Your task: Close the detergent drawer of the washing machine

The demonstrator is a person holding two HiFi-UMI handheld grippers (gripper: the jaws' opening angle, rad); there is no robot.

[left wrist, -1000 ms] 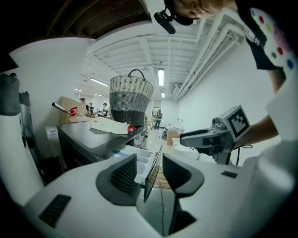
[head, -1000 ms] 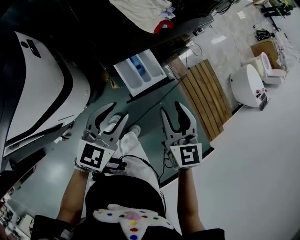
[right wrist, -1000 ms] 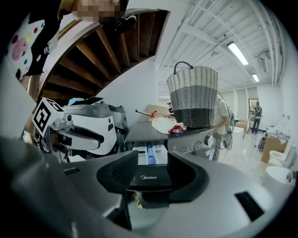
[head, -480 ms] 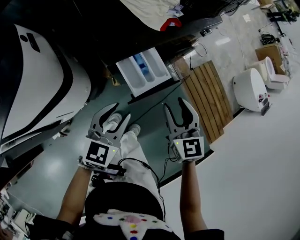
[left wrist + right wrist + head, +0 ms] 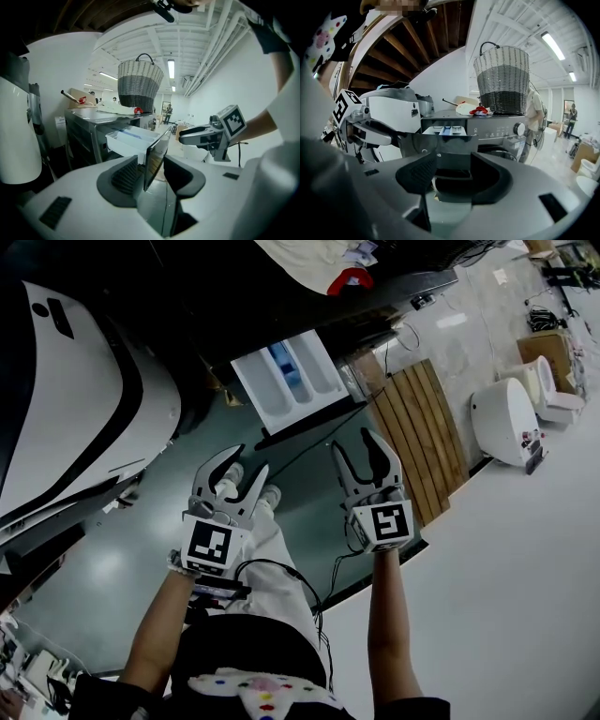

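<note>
**Drawer out, both my jaws empty**

I hold my left gripper (image 5: 246, 465) out in front of me with its jaws well apart and nothing between them. Through the gap its own view shows only the floor (image 5: 112, 559) and the machine beyond. My right gripper (image 5: 354, 444) is level with it, with a clear space between the two. Its jaws stand wide and are opening, and they too have hold of nothing. Neither gripper touches anything.

The detergent drawer (image 5: 291, 381) stands pulled out of the washing machine (image 5: 506, 136), well apart from both pairs of jaws. It is white inside, with a blue compartment among the white ones and a dark glossy front panel. It comes out at the left end of the machine's control strip, and the round knob (image 5: 519, 129) sits toward the other end.

A woven basket (image 5: 504, 77), pale above and dark below, stands on the machine's top toward its right edge. A small red item (image 5: 479, 110) and a pale cloth lie just beside it. A slatted wooden platform (image 5: 417, 432) lies on the floor to the right of the machine, and a large white appliance (image 5: 75, 427) stands to its left.
</note>
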